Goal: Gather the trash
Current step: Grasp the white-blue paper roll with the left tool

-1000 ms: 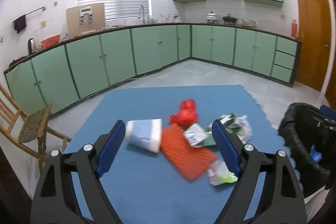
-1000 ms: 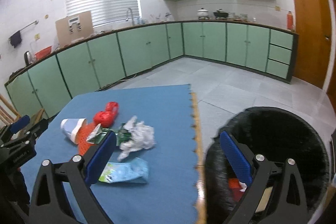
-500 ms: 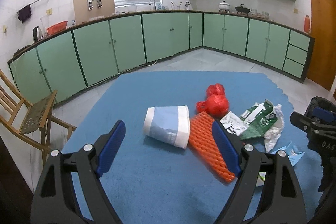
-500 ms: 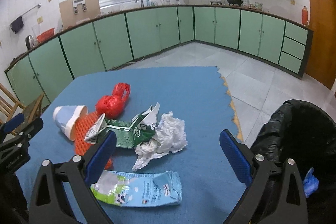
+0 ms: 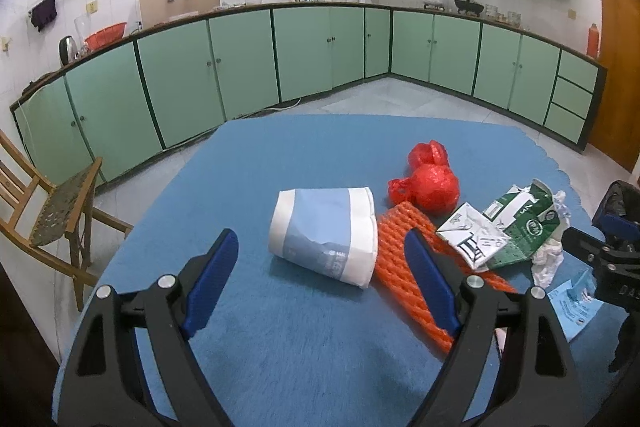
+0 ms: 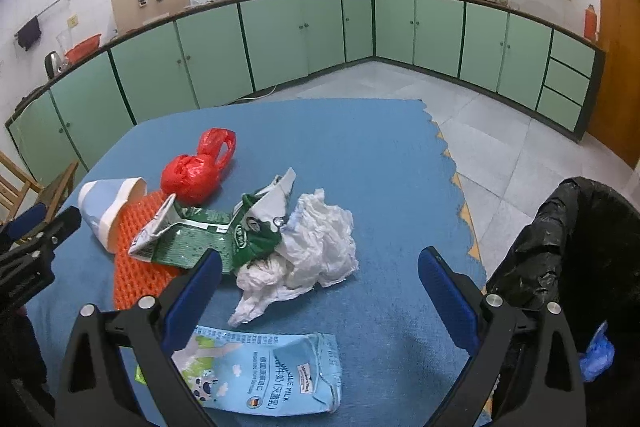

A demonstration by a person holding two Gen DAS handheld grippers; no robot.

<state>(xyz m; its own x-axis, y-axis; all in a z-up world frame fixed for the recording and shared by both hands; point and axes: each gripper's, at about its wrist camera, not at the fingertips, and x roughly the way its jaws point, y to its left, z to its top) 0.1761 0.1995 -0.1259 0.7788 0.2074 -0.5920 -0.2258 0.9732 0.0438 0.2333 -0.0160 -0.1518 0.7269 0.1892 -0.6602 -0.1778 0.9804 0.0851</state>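
Trash lies on a blue mat (image 5: 304,155). A blue-and-white paper cup (image 5: 326,235) lies on its side, just ahead of my open, empty left gripper (image 5: 320,269). Beside it are an orange foam net (image 5: 416,271), a red plastic bag (image 5: 434,185) and a torn green carton (image 5: 516,227). In the right wrist view my open, empty right gripper (image 6: 320,279) hovers over crumpled white paper (image 6: 316,247), the green carton (image 6: 204,237) and a flattened light-blue milk carton (image 6: 264,375). The cup (image 6: 108,203), the net (image 6: 136,267) and the red bag (image 6: 196,171) lie farther left.
A bin lined with a black bag (image 6: 576,255) stands on the floor right of the mat, with blue trash (image 6: 598,359) inside. A wooden chair (image 5: 52,219) stands at the left. Green cabinets (image 5: 320,55) line the far walls. An orange door (image 5: 618,67) is at the right.
Both grippers have swung left from the bin side to face the trash pile. The left one now has the paper cup centred between its fingers. Nothing was taken hold of.
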